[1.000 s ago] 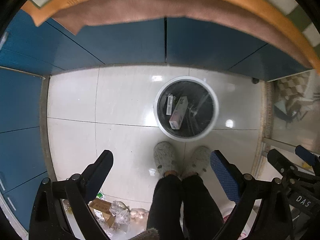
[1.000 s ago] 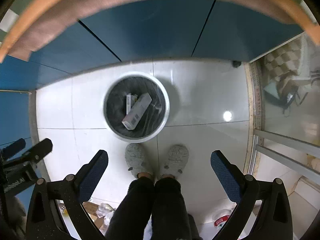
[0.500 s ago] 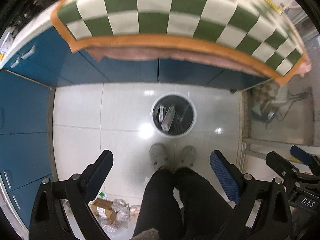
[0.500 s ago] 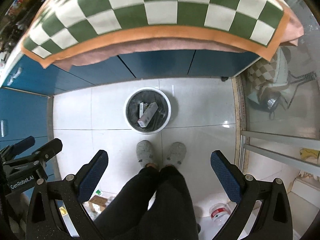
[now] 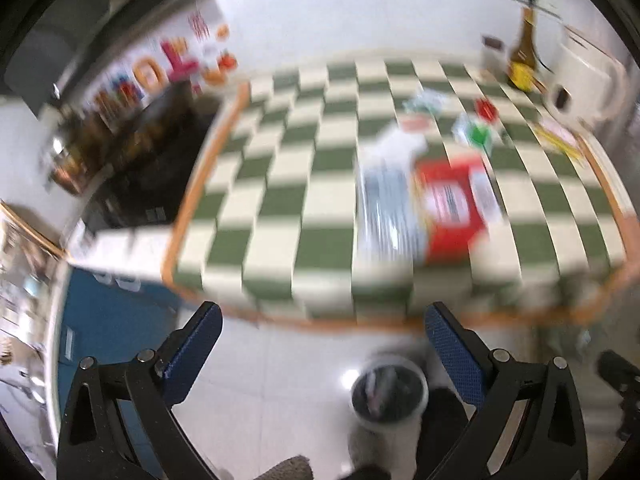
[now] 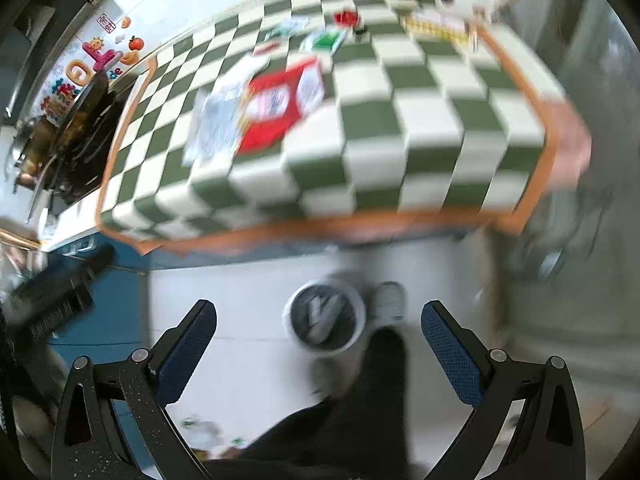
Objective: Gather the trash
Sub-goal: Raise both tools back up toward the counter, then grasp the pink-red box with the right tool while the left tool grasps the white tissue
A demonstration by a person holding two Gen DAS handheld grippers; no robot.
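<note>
Both views are motion-blurred. A white bin with a black liner [image 5: 388, 398] [image 6: 325, 319] stands on the white floor and holds a few boxes. On the green-and-white checked tablecloth [image 5: 280, 184] [image 6: 400, 120] lie a red packet [image 5: 452, 208] [image 6: 280, 104], a pale wrapper [image 5: 386, 208] [image 6: 218, 124] beside it, and small litter farther back [image 5: 476, 128] [image 6: 324, 40]. My left gripper [image 5: 324, 338] is open and empty, high above the floor. My right gripper [image 6: 320, 332] is open and empty, over the bin.
Blue cabinets [image 5: 108, 320] run under the counter. A bottle [image 5: 524, 56] and a white appliance [image 5: 588, 80] stand at the table's far right. A stove with pans [image 6: 76, 128] is to the left. The person's legs [image 6: 360, 408] are below. Loose rubbish [image 6: 200, 436] lies on the floor.
Both grippers have risen and tilted up from looking straight down at the bin. The tabletop and its litter have come into view. The bin has slid to the bottom.
</note>
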